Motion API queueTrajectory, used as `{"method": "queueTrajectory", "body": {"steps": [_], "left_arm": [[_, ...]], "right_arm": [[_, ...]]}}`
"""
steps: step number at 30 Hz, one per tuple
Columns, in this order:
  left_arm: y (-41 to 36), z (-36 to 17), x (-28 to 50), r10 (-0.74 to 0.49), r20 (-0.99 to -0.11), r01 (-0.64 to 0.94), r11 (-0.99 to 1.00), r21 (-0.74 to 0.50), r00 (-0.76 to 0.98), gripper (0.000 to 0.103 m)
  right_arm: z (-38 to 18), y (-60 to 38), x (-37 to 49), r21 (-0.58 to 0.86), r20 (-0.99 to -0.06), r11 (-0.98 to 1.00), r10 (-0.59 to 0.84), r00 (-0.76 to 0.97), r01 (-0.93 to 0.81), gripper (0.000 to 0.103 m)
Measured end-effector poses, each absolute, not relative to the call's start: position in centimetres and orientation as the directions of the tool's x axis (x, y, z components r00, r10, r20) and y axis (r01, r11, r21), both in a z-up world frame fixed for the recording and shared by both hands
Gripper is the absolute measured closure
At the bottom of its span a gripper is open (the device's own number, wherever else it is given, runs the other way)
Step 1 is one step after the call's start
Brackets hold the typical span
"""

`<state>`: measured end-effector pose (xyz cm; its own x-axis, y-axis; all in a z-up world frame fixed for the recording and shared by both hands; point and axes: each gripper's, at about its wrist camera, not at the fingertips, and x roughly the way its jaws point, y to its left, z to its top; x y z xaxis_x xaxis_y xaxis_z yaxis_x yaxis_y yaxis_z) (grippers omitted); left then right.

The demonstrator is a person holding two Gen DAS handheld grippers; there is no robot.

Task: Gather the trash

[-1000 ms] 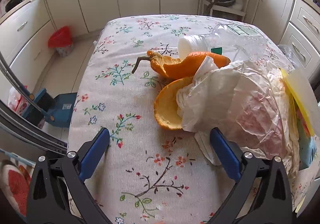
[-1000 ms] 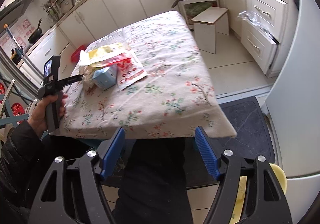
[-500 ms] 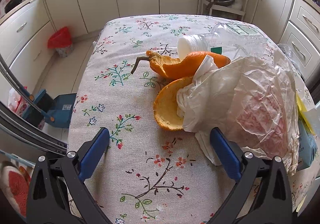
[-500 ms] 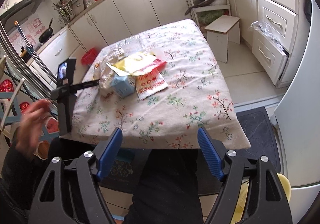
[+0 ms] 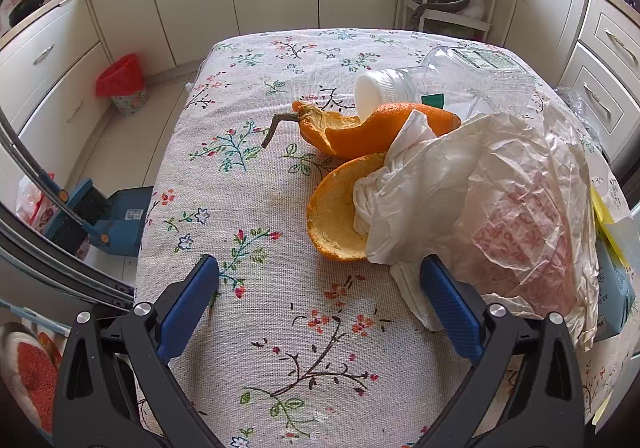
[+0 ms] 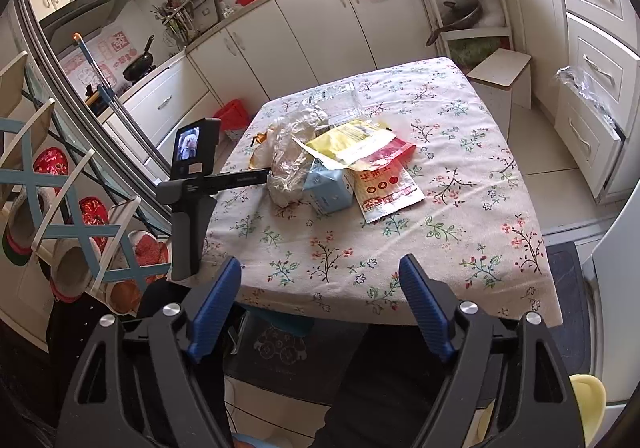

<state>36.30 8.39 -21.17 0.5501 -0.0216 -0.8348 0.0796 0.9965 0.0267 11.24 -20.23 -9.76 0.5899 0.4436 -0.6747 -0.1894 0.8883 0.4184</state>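
On the floral tablecloth [image 5: 248, 176] lie two orange peels [image 5: 336, 220], a crumpled white plastic bag [image 5: 480, 200] and a clear bottle with a white cap [image 5: 460, 76]. My left gripper [image 5: 318, 262] hovers open just short of the nearer peel, with nothing between its pads. In the right wrist view the same pile shows: bag [image 6: 292, 152], blue carton [image 6: 328, 188], yellow packet [image 6: 352, 136], red-and-white packet [image 6: 388, 188]. My right gripper [image 6: 320, 264] is off the table's near edge, its jaws opening and empty. The left gripper [image 6: 262, 177] points at the bag, and no hand shows on its handle.
A red-lined bin [image 5: 120, 82] stands on the floor by the cabinets, and a blue dustpan and brush [image 5: 112, 220] lean left of the table. A wooden stool [image 6: 504, 76] sits at the far right corner. A slipper rack [image 6: 60, 208] stands on the left.
The right gripper has risen and swung toward the table, its jaws a little wider. The hand has left the left gripper's handle. The yellow packet has slid mostly out of the left view.
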Motion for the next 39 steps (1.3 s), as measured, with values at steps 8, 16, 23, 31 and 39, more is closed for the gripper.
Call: {"method": "queueTrajectory", "body": {"steps": [8, 16, 23, 31, 39], "left_arm": [[8.4, -21.2, 36.3, -0.021, -0.835, 0.08, 0.996, 0.027, 0.55, 0.007], [8.4, -21.1, 36.3, -0.021, -0.835, 0.08, 0.996, 0.027, 0.55, 0.007], [8.4, -21.1, 36.3, -0.021, -0.835, 0.08, 0.996, 0.027, 0.55, 0.007], [8.4, -21.1, 36.3, -0.022, -0.835, 0.08, 0.996, 0.026, 0.55, 0.007], [8.4, -21.1, 36.2, -0.023, -0.834, 0.08, 0.997, 0.025, 0.551, 0.007]], "right_arm": [[-9.2, -21.1, 10.8, 0.418, -0.672, 0.892, 0.431, 0.603, -0.172, 0.025], [-9.8, -22.8, 10.6, 0.423, -0.683, 0.898, 0.404, 0.609, -0.12, 0.025], [-9.7, -22.7, 10.9, 0.389, -0.683, 0.913, 0.375, 0.627, -0.122, 0.025], [-10.0, -23.3, 12.7, 0.318, -0.704, 0.943, 0.307, 0.64, -0.103, 0.025], [-12.3, -23.4, 16.2, 0.338, -0.715, 0.935, 0.33, 0.617, -0.109, 0.025]]}}
